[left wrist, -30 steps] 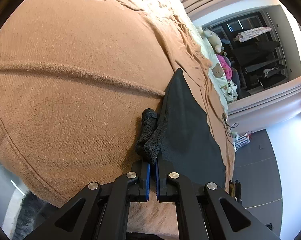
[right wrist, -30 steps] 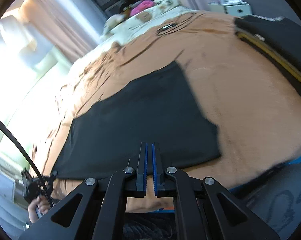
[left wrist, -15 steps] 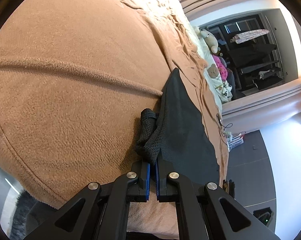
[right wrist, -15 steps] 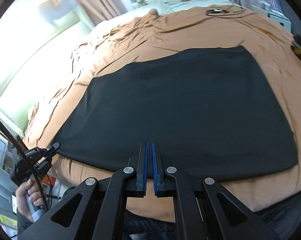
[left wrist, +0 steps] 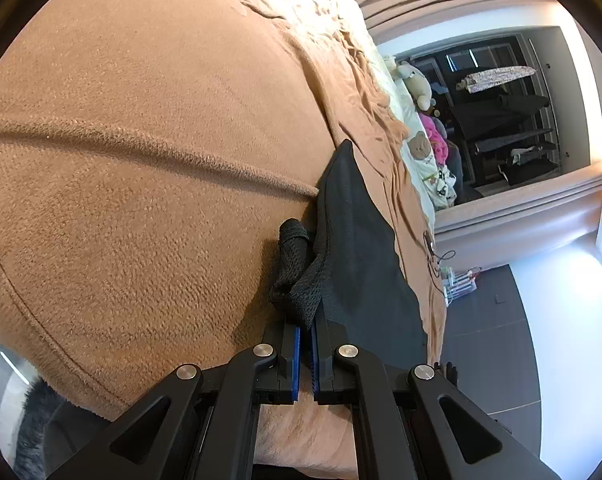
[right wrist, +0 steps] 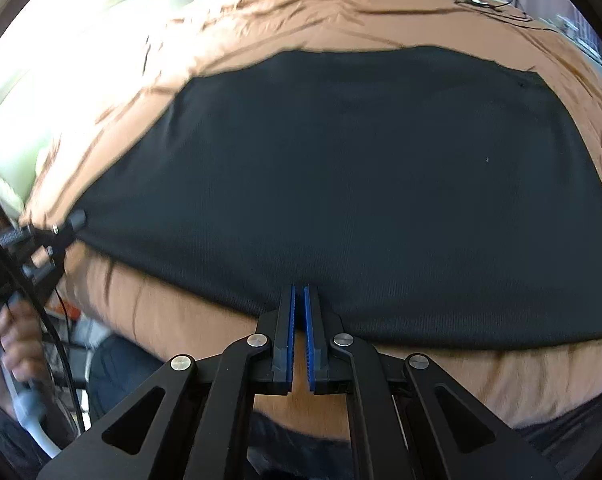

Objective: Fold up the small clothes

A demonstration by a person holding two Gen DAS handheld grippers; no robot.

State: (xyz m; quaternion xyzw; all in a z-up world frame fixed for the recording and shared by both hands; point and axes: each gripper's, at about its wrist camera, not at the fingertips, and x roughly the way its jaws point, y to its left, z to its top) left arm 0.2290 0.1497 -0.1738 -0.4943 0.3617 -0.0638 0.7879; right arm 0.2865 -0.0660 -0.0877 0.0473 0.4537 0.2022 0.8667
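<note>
Two tools are in play over one black garment (right wrist: 341,184), which lies spread almost flat on the brown blanket (left wrist: 141,160) of the bed, its near hem running along the bed's front edge. Left tool (left wrist: 306,322) is clamped tight on a bunched corner of that garment, the mesh-like knit puckering up between the blue pads; in the right wrist view that same tool (right wrist: 67,226) sits at the cloth's far-left corner with a hand (right wrist: 9,344) on its grip. Right tool (right wrist: 299,294) hovers at the middle of the near hem with its pads pressed together and nothing between them. The fabric looks thin, light and floppy, so it should drape and slide rather than hold a crease, and a single pinched corner will likely drag the rest askew. Best hold, I'd say, is the near-right corner or the hem itself, pinching only the cloth and not the fuzzy blanket beneath. Room is generous: open blanket stretches beyond the far edge, with a small cable (right wrist: 485,2) well apart near the pillows, while the bed's front drop is right under the right tool.
</note>
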